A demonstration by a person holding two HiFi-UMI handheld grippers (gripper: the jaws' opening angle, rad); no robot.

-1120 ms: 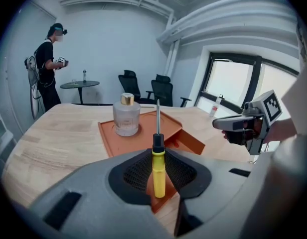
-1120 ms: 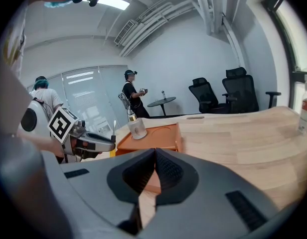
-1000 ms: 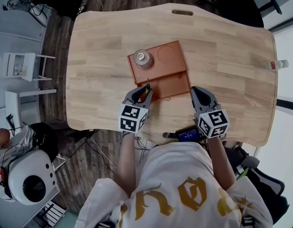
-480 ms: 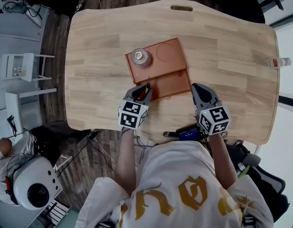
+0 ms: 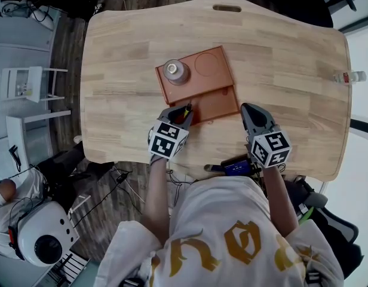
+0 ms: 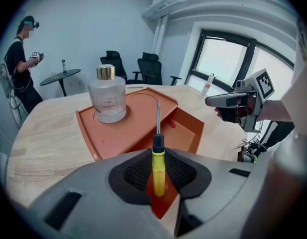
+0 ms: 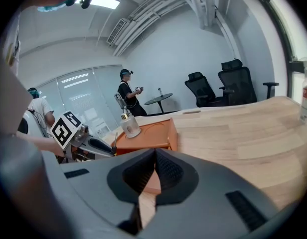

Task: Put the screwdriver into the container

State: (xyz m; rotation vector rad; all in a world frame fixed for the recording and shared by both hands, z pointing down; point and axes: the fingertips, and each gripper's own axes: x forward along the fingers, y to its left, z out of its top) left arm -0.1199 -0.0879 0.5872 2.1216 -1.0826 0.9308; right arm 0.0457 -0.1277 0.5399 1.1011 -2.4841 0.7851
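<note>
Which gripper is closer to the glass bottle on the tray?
Left. The left gripper, gripping the screwdriver, hovers at the tray edge facing the glass bottle; the right gripper is farther, right of the tray.

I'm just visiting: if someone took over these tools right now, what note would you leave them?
Left hand-held gripper: shut on the yellow handle of the screwdriver, shaft pointing at the orange container.
Right hand-held gripper: shut, empty, to the container's right.
Done: the screwdriver is picked up.
Left to do: lower it into the container's open compartment, then release.
</note>
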